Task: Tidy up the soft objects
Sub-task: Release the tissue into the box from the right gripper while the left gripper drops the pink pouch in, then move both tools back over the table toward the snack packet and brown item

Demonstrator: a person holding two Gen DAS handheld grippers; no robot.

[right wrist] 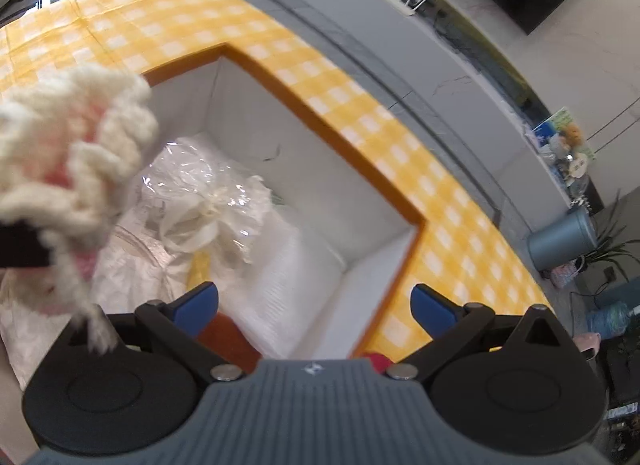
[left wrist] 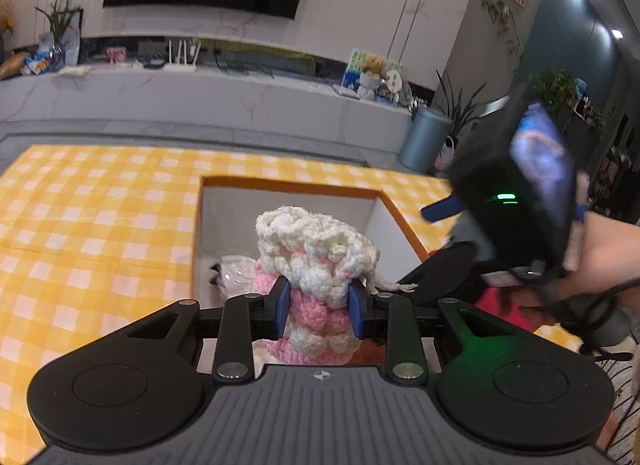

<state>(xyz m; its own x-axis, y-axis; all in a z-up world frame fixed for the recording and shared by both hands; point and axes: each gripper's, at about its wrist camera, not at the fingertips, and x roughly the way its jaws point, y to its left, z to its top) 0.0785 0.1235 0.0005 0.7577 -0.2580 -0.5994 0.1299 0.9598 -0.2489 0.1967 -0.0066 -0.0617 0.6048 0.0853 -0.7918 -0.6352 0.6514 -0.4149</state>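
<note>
Yellow checked tablecloth (left wrist: 100, 225) spread under white box (left wrist: 224, 217), pink-and-white crocheted pouch (left wrist: 316, 265) pinched between left gripper (left wrist: 319, 307) pads above the box, right gripper (right wrist: 314, 311) spread wide and empty over cellophane-wrapped bundle (right wrist: 200, 201) ahead in the box.

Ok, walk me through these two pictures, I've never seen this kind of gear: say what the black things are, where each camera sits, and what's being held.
A person holds two hand-held grippers, each with a camera looking along its fingers. The left camera shows the left gripper squeezing a pink-and-white crocheted piece above an open box on a yellow checked cloth. The right camera shows the right gripper, open and empty, over that box, which holds plastic-wrapped white items.
</note>
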